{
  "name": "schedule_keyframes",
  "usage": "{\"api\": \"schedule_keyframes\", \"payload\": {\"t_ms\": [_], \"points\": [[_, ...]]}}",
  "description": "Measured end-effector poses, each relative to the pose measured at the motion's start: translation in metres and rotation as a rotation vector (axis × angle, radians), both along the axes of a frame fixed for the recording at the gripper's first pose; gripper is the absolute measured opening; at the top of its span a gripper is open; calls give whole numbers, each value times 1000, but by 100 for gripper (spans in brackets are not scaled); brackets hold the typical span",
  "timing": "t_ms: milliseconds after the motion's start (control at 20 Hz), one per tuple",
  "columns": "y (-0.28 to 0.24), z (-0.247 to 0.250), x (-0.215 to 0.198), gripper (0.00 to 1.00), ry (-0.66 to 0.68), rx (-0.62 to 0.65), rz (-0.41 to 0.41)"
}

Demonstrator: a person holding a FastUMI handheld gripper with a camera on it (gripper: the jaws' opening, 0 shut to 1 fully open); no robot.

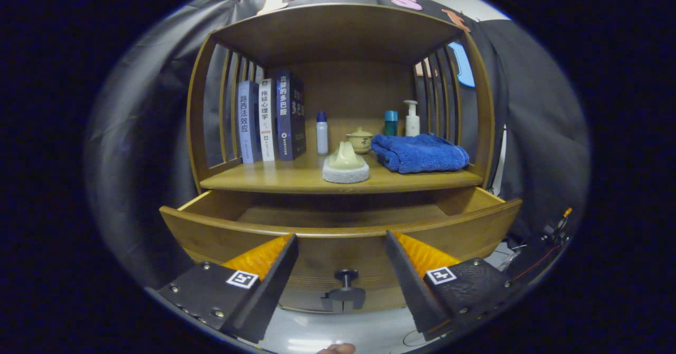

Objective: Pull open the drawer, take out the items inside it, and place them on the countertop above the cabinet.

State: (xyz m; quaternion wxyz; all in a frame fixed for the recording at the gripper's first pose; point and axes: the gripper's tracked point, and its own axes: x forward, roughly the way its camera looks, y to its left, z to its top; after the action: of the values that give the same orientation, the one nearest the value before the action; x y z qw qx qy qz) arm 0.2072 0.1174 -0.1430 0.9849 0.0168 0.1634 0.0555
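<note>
the drawer (338, 238) stands pulled out from under the countertop (296, 179), and what shows of its inside is bare wood. the gripper (340, 256) hangs in front of the drawer with its fingers wide apart, holding nothing, the drawer's knob (346, 277) between them. above the drawer, on the countertop, sit a pale dish on a white sponge (346, 166), a folded blue towel (420, 153), a small lidded pot (360, 140), three books (272, 119) and some bottles (322, 133).
</note>
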Motion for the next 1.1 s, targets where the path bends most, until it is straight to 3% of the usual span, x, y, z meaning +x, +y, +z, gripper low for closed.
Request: {"api": "schedule_keyframes", "payload": {"t_ms": [1100], "points": [[14, -10, 72, 100, 7, 9, -7]]}}
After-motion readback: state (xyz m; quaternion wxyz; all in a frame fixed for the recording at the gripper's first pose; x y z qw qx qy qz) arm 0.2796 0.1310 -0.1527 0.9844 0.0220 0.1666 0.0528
